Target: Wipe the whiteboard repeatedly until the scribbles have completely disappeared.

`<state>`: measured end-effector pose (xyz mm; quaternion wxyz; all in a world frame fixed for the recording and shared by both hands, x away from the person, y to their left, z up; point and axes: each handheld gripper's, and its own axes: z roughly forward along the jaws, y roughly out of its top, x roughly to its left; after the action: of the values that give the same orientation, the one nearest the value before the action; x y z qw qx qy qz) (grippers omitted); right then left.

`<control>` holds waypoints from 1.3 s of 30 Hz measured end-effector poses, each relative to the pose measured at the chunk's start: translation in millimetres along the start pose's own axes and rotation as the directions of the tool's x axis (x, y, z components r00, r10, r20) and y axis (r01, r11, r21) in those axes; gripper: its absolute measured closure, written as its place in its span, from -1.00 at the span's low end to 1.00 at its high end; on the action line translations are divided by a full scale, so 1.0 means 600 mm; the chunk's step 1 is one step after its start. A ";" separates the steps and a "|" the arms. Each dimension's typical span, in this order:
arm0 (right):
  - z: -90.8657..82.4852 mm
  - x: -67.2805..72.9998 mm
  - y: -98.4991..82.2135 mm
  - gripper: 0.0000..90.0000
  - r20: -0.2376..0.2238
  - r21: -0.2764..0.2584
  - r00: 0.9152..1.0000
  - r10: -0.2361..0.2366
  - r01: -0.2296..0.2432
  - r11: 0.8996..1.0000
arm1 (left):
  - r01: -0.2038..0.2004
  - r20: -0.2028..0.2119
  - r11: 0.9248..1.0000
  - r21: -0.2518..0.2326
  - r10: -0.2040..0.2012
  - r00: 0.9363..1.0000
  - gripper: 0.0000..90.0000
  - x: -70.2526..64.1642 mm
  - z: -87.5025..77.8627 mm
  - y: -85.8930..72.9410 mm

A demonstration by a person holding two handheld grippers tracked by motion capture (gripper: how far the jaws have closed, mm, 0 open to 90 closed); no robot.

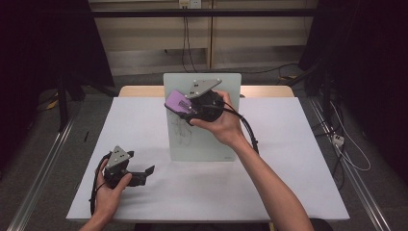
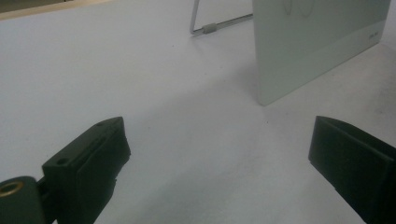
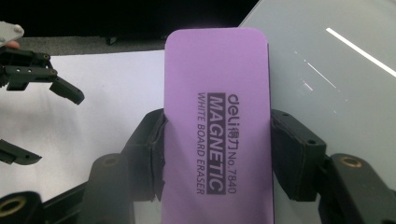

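Purple magnetic wb eraser [image 3: 217,126], flat rect w/ rounded corners, black print, against upright whiteboard [image 1: 211,139]

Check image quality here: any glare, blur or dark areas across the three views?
High view: surroundings fall into darkness, the table evenly lit. Left gripper view: the near jaws are soft, and the whiteboard casts a faint shadow. Right gripper view: the purple eraser print is sharp; light streaks glare on the whiteboard behind it.

A purple eraser [image 3: 217,121] with dark lettering, black jaws, a pale grey-white board [image 1: 202,139], a white table [image 1: 144,192].
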<state>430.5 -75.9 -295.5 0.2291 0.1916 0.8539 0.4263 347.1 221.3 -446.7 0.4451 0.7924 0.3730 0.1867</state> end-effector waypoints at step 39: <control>-0.028 -0.016 -0.008 -0.07 0.038 -0.013 0.999 0.036 -0.036 0.999 | 0.004 -0.001 1.000 -0.001 -0.004 1.000 -0.90 0.002 -0.002 -0.001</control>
<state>428.4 -94.1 -288.5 0.2390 0.2137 0.8431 0.4317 346.9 223.3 -446.5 0.4453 0.7915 0.3747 0.1865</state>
